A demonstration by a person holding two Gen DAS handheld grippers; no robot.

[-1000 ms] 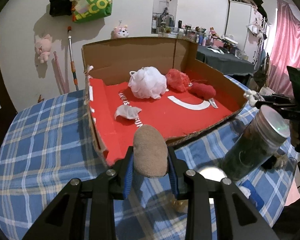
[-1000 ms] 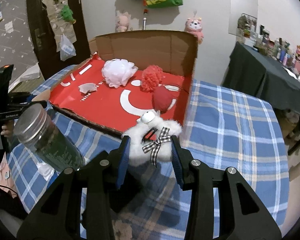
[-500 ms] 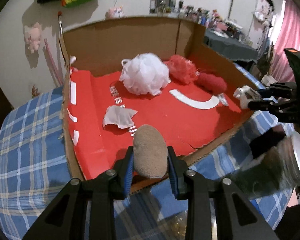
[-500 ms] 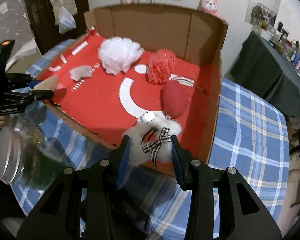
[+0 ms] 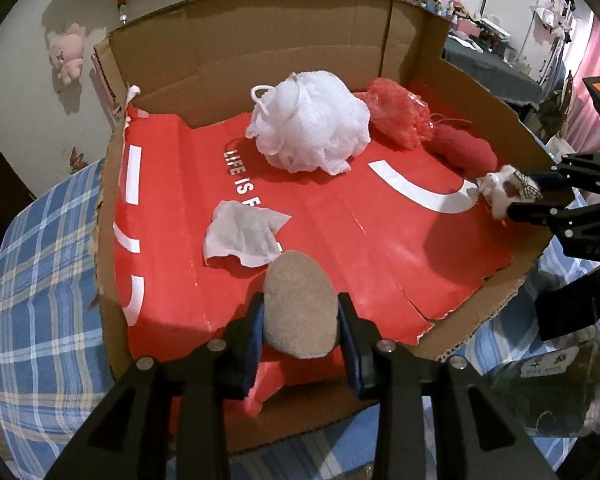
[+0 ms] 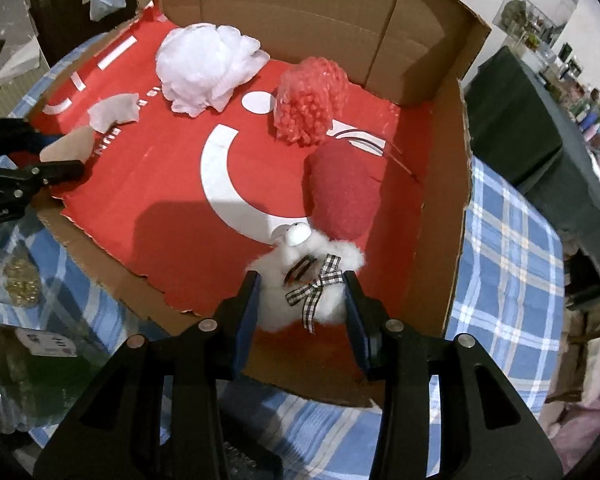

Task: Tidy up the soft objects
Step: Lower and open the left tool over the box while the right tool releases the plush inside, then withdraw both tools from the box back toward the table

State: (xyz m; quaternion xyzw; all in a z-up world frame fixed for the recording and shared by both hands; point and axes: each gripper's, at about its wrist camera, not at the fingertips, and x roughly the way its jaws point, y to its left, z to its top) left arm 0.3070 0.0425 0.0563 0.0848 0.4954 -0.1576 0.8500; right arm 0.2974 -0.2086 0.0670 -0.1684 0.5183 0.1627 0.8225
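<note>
A tan oval sponge [image 5: 298, 300] sits between the pads of my left gripper [image 5: 300, 332], over the near edge of the red-lined cardboard box [image 5: 260, 40]; the jaws are opening while the pads still touch it. My right gripper [image 6: 302, 300] is shut on a white fluffy toy [image 6: 296, 280] with a checked bow, over the box's near right corner. Inside lie a white bath puff [image 5: 312, 128], a red bath puff [image 5: 400, 116], a red plush lump [image 6: 344, 196] and a crumpled white tissue [image 5: 244, 236]. Each gripper shows at the edge of the other's view.
The box rests on a blue plaid cloth [image 5: 40, 260]. A clear jar with dark contents [image 6: 20, 360] lies beside the box's near edge. A dark-covered table [image 6: 520, 120] stands beyond the right wall. The box's back and right walls stand tall; its front edge is low and torn.
Both grippers have moved forward and tipped down, from in front of the box to over its near edge, each still carrying its object. The jar has dropped toward the frame edges.
</note>
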